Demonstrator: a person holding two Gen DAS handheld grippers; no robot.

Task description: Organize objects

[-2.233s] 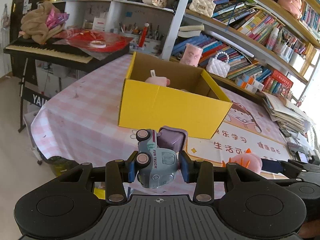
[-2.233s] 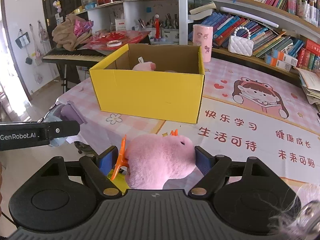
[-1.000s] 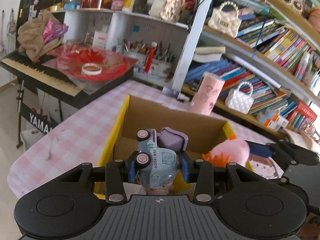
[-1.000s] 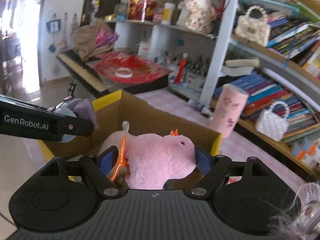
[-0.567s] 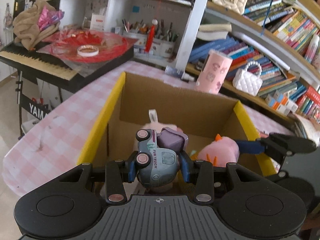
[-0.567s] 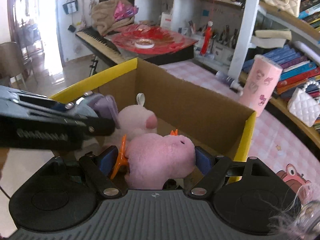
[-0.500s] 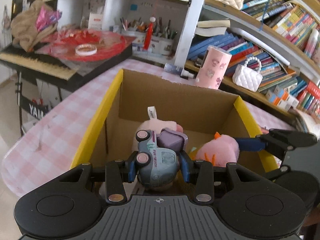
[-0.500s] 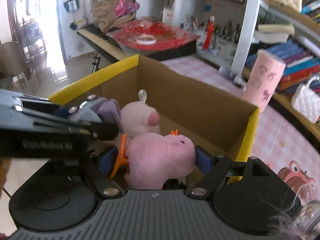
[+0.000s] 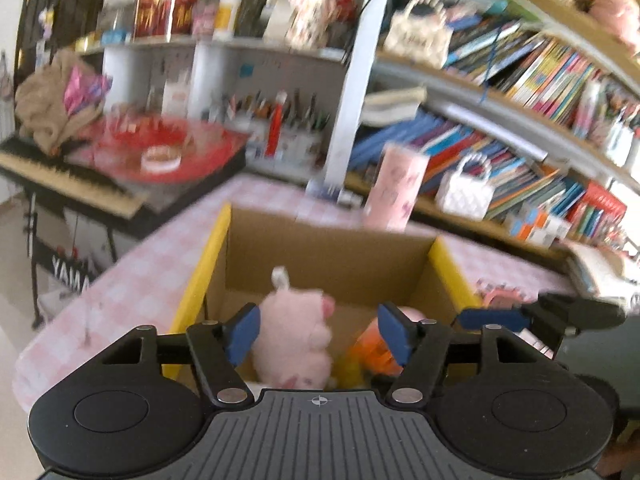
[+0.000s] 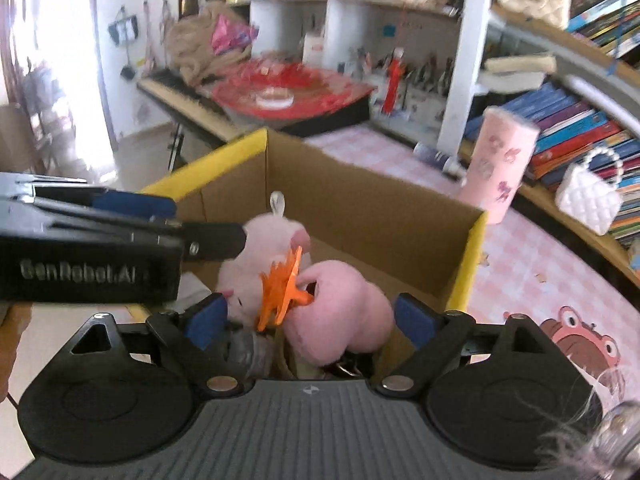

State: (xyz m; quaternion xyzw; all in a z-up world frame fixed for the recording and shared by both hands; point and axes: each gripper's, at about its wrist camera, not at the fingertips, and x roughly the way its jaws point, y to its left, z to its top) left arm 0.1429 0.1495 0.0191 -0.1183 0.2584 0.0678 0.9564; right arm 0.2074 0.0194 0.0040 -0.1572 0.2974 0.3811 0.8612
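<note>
Toys for sorting now lie inside the yellow cardboard box (image 10: pixel 468 268), which stands open-topped on the pink checked tablecloth (image 9: pixel 132 276).

Progress, as judged from the two wrist views: the deposit step appears complete for both hands. The left gripper (image 9: pixel 319 331) is opening, and nothing sits between its blue pads; the pale pink plush (image 9: pixel 294 340) seen beyond them rests on the box floor. The right gripper (image 10: pixel 310 322) is also opening. The pink plush with orange spikes (image 10: pixel 336 304) lies in the gap between its pads, but neither pad presses on it, so it counts as released.

Box contents:
- pale pink plush, with a white loop on top, toward the left side;
- pink plush with orange spikes, just beside it on the right, the two touching;
- a grey object (image 10: pixel 250 354) low at the near wall, partly hidden; its identity cannot be confirmed.

Remaining work, as judged: withdraw both grippers clear of the box. Whether more loose objects await on the table cannot be told.
</note>
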